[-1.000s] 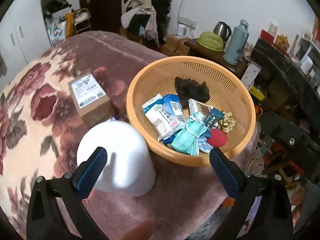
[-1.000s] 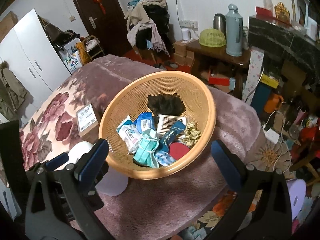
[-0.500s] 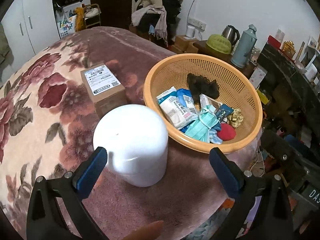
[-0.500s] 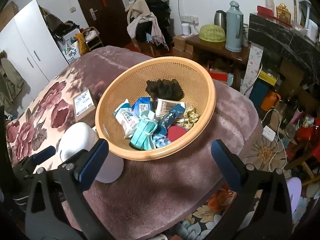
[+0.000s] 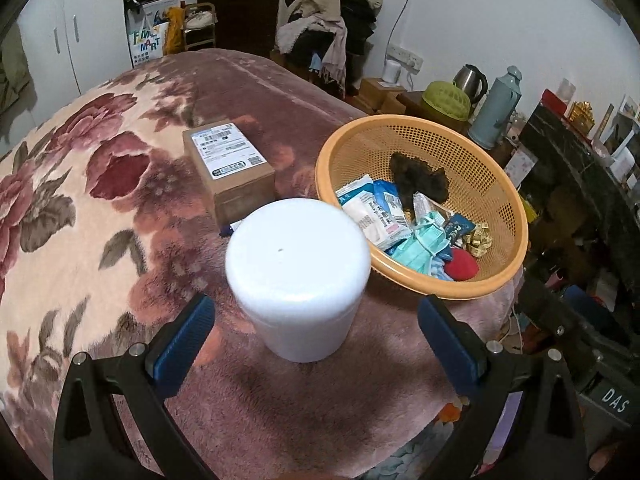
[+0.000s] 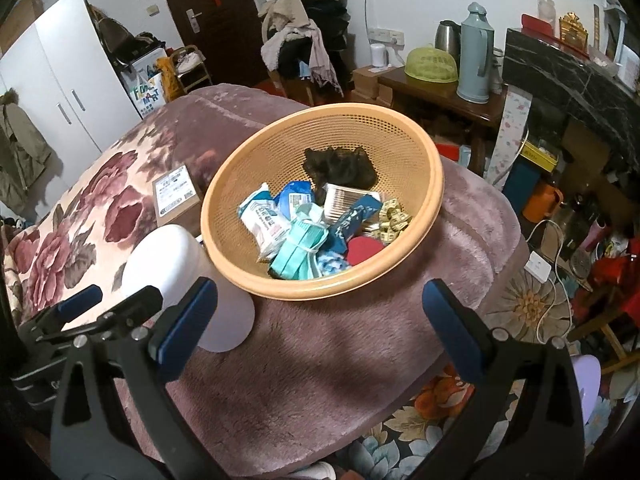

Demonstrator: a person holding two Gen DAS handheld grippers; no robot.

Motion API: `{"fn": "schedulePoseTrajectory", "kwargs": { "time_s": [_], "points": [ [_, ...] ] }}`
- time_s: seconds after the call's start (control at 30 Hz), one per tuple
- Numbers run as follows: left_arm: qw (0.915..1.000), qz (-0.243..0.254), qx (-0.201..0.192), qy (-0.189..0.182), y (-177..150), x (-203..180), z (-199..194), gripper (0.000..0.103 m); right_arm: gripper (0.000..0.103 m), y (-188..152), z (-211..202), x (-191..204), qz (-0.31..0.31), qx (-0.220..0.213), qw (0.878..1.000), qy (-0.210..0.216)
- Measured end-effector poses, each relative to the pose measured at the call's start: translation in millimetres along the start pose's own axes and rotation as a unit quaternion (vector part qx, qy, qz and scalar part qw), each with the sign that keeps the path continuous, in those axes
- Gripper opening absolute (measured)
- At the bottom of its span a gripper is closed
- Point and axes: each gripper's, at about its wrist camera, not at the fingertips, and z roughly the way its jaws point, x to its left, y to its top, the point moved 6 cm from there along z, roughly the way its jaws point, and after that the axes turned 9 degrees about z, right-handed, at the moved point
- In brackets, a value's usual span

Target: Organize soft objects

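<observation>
Both tools, L (image 5: 316, 340) and R (image 6: 320, 320), spread, empty. Masks (image 6: 298, 250), packets lay in orange basket (image 6: 434, 184); white tub (image 5: 296, 276) beside. Stage unclear: sorted or awaiting.

A lived-in home bedroom: a bed under a plush floral blanket (image 5: 80, 208) fills the foreground; white wardrobe doors (image 6: 68, 92) stand beside a dark wooden door (image 6: 212, 12); clothes are heaped on a chair (image 6: 308, 24); a low wooden table (image 6: 440, 88) carries a kettle (image 6: 446, 38), a tall thermos (image 6: 476, 52) and a green mesh food cover (image 6: 430, 65); a patterned floral rug (image 6: 520, 304) covers the floor.
</observation>
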Motion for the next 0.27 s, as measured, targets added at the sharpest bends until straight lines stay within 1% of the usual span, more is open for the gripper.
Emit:
{"fn": "schedulePoseTrajectory", "kwargs": {
  "time_s": [0.27],
  "points": [
    [0.9997, -0.016, -0.017, -0.001, -13.9, 19.8, -20.9, 0.101, 0.103, -11.0, -7.9, 15.8, -0.016, 0.0, 1.0, 0.006]
  ]
}}
